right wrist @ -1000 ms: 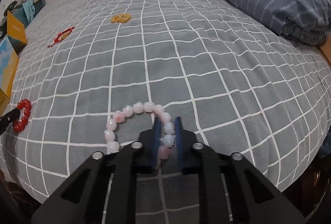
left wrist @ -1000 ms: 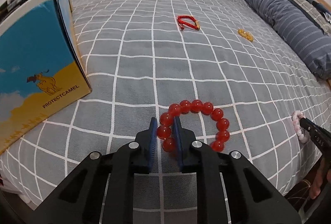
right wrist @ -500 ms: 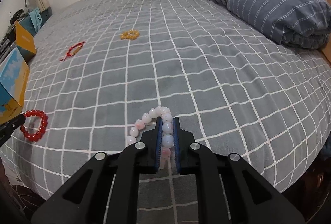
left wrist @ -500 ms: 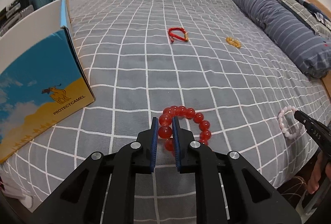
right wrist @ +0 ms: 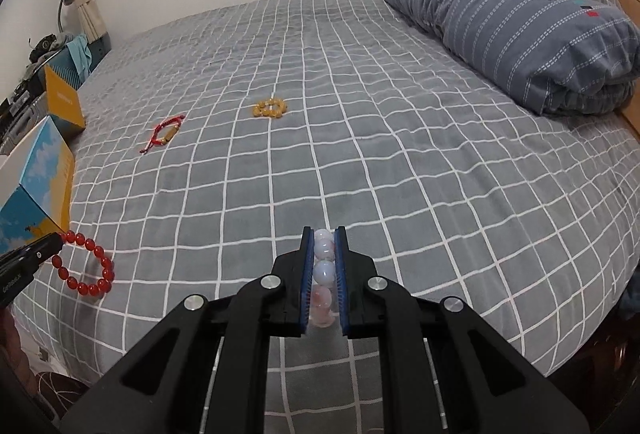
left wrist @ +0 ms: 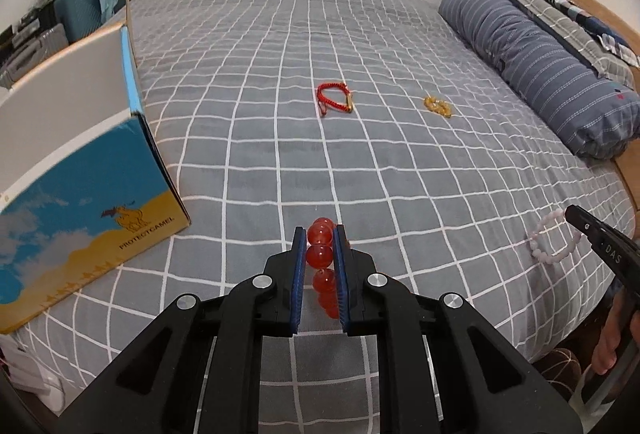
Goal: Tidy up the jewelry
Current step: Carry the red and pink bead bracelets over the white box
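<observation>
The left gripper [left wrist: 319, 248] is clamped on the red bead bracelet [left wrist: 320, 258], pinching a few beads between its blue pads while the rest of the loop hangs free above the bed [left wrist: 304, 161], just beside the open cardboard box [left wrist: 92, 201]. The right gripper [right wrist: 324, 250] is likewise closed on the pink bead bracelet [right wrist: 323, 274], held clear of the bedspread near the foot edge. A red cord bracelet [left wrist: 334, 99] and a yellow bead bracelet [left wrist: 438, 106] lie further up the bed, well apart from both grippers.

The risk, as I judge it, lies in the grip: round, smooth beads held by a narrow pinch could roll out from between the pads if either gripper tilts or swings sharply, dropping a bracelet onto the bed or over its edge to the floor. A dangling loop could also snag on the box rim on the way in, and squeezing harder might strain the elastic cord.
</observation>
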{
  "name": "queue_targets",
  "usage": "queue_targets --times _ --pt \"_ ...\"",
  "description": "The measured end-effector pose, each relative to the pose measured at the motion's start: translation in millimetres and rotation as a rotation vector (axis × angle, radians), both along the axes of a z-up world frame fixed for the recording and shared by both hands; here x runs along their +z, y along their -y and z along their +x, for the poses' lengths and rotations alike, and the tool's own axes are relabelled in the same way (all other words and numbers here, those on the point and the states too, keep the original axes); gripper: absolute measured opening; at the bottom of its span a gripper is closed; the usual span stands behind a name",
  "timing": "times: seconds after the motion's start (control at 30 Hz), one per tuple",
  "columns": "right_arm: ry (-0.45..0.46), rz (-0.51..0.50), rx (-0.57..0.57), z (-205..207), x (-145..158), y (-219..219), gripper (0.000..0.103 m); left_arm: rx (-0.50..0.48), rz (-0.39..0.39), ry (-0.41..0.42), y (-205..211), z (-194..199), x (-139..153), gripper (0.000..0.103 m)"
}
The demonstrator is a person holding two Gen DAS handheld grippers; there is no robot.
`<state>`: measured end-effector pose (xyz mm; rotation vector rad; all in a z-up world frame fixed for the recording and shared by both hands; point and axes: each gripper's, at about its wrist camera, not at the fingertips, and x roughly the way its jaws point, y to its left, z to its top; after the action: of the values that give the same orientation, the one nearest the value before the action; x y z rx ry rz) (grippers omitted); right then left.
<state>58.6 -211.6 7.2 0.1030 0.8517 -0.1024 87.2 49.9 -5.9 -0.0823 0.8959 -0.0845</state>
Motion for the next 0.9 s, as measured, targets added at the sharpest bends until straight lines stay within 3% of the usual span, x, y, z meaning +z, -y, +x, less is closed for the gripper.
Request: queue_targets --times 0.53,0.9 --pt "0.058 -0.032 0.036 36 48 -23 0.010 -0.018 0.031 0.058 0 25 50 0.013" --pt "0.091 0.002 0.113 81 78 -65 0.010 -0.028 -0.015 0.093 -20 49 93 0.013"
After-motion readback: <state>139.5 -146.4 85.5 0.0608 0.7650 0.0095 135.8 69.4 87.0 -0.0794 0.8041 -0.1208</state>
